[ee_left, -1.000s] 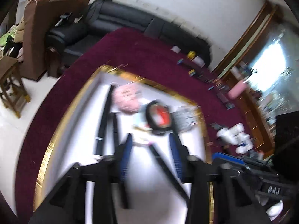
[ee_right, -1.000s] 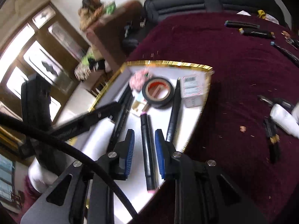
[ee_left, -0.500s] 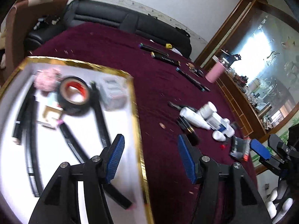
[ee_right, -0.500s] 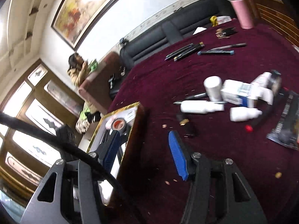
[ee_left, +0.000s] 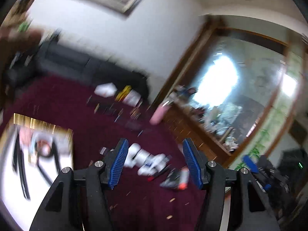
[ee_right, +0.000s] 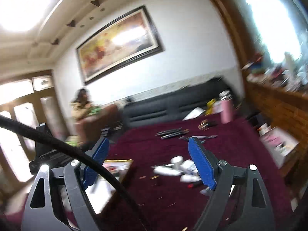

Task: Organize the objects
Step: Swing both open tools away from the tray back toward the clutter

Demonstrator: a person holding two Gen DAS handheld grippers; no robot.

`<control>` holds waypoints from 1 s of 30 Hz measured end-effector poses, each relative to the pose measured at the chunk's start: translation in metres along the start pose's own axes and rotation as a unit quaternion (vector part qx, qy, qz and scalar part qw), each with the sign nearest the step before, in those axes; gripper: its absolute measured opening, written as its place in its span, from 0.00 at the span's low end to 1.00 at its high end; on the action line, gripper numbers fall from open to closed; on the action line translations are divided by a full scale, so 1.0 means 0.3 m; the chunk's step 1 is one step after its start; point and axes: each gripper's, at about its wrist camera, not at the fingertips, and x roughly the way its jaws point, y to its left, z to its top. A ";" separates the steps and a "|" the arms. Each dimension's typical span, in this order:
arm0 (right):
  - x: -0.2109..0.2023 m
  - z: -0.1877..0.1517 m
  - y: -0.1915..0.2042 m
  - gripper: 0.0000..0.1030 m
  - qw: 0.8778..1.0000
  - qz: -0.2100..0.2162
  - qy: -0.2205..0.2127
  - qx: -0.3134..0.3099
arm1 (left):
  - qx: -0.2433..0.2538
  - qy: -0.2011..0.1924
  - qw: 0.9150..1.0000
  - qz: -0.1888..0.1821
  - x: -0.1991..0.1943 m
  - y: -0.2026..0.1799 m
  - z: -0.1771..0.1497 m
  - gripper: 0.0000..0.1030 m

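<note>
Maroon cloth (ee_left: 57, 100) covers the table; a gold-edged tray (ee_left: 72, 148) sits at its left, already holding markers and a tape roll; white bottles (ee_right: 182, 168) and pens lie loose on the cloth to its right. Left gripper (ee_left: 155, 162) stands apart, empty; right gripper (ee_right: 148, 162) is opening wide, nothing between its pads. Risks: both views are smeared, so a hasty descent may misjudge the clustered bottles and knock them rolling; the cable (ee_right: 80, 154) crossing the right view could snag.
</note>
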 end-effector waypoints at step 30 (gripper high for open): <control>-0.410 1.185 0.452 1.00 0.830 -0.477 -0.150 -0.249 | 0.134 -0.197 0.967 0.093 -0.434 -0.389 0.818 0.84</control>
